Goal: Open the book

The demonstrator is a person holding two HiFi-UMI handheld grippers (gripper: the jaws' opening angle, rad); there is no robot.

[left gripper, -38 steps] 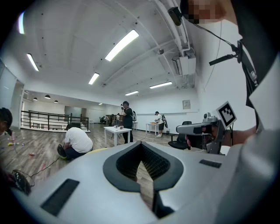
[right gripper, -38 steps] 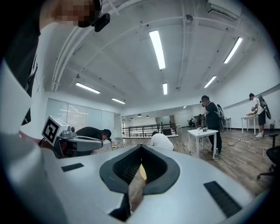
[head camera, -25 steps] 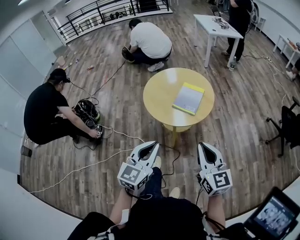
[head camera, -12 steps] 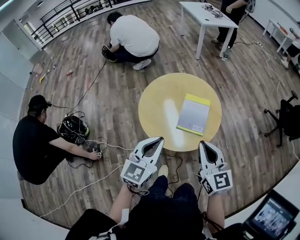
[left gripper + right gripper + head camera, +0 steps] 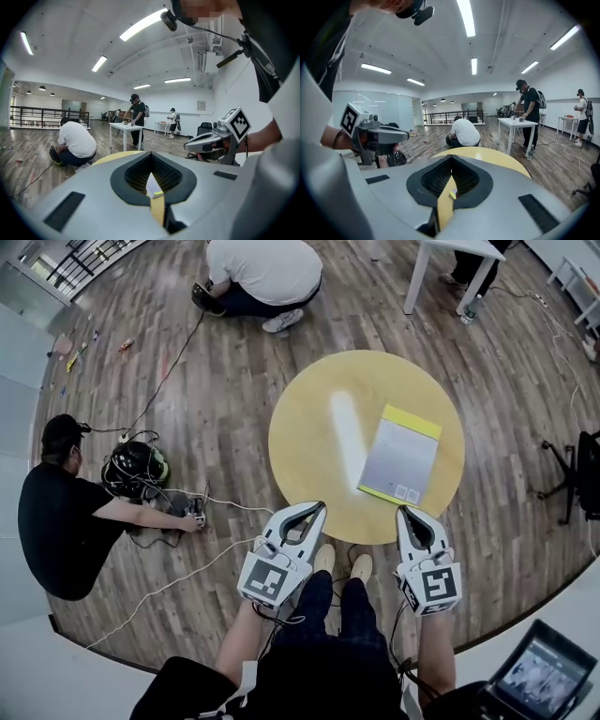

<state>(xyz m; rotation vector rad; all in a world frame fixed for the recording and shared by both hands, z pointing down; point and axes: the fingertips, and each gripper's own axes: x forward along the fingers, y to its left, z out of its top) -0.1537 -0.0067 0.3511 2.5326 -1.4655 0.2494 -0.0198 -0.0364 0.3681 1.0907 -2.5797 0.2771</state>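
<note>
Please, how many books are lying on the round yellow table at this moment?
1. The book lies closed on the right part of the round table, a little ahead of the right claw. I see no second book, and none seems hidden.

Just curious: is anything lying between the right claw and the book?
No; the head view shows only bare yellow tabletop from right claw to book.

Plank wood floor (image 5: pixel 234 381) throughout; white table (image 5: pixel 513 123) at upper right, black chair (image 5: pixel 589 470) at right edge, strip lights (image 5: pixel 465 18) overhead
</note>
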